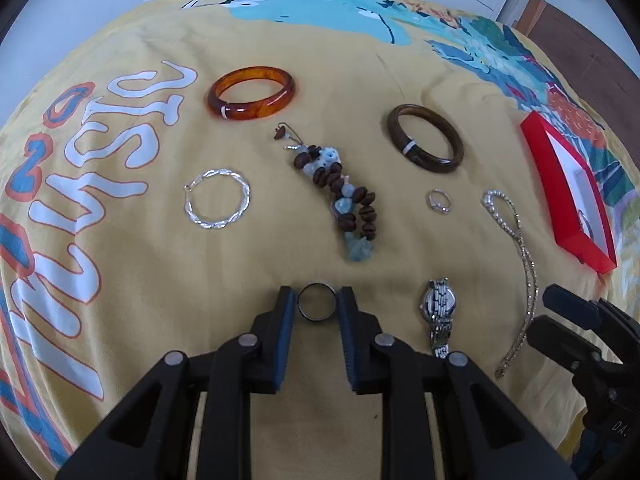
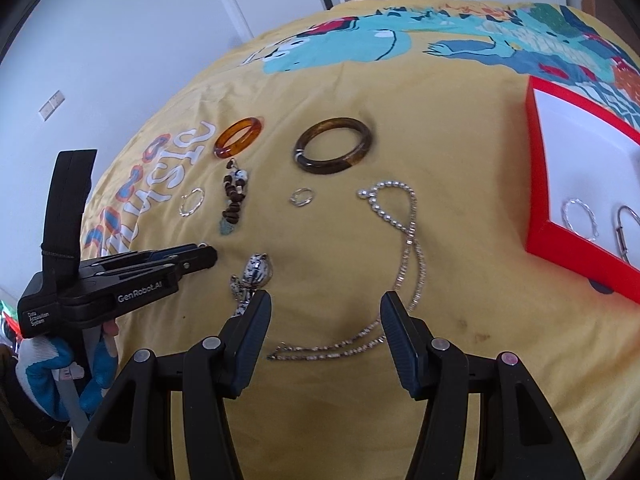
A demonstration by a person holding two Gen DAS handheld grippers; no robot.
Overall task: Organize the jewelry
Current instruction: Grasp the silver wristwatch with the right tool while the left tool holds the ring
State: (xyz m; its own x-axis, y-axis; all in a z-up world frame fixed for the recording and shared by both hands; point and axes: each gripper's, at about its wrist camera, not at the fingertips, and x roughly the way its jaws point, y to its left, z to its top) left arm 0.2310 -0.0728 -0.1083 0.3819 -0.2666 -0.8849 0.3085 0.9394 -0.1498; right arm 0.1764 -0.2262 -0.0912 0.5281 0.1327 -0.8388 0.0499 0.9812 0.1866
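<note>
Your left claw (image 1: 318,300) is pinching a dark ring (image 1: 317,302) between its pads, low over the yellow bedspread (image 1: 120,280). You are partway through a pickup. Next you are carrying it right to the red tray (image 2: 536,184), clearing the watch (image 1: 437,308). Your right claw (image 2: 325,312) is hanging wide open, holding nothing, over the chain (image 2: 408,248).

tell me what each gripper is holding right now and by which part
The left gripper pinches a dark ring across its outer band, one pad on each side. The right gripper is open and holds nothing.
</note>
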